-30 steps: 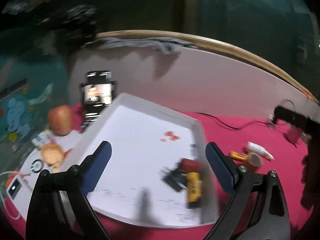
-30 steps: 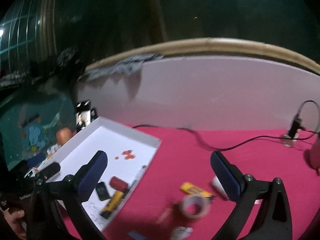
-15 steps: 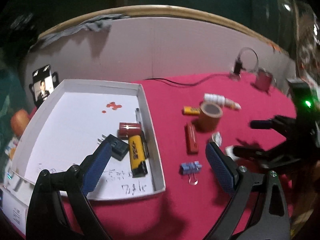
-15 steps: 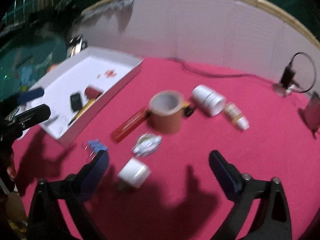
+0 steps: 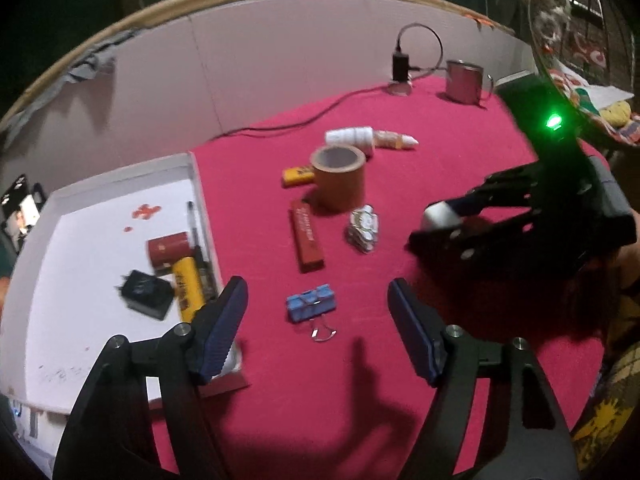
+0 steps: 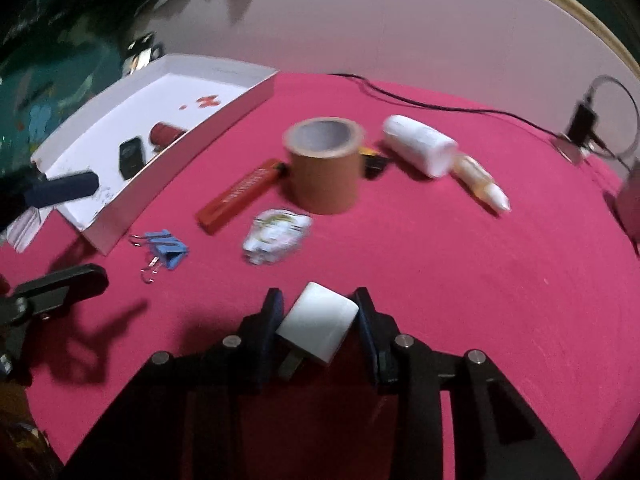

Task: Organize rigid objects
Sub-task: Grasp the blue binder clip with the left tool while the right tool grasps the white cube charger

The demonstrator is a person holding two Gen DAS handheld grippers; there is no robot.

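Right claw [image 6: 318, 322] is closing on the white plug adapter [image 6: 318, 328], which sits between the pads low on the red surface [image 6: 460, 280]; they look right up against its flat sides, though blur hides any pressing. It's a hard little plastic block, light I'd guess, smooth enough to twist if squeezed off-centre, so flat faces are the spot, prongs kept clear. Left claw [image 5: 316, 330] is narrowing too, nothing in it, hovering over the blue binder clip [image 5: 310, 308], which is stiff but small. The body beats the wire handles for grabbing. White tray [image 5: 196, 176] at the left already holds a few items.
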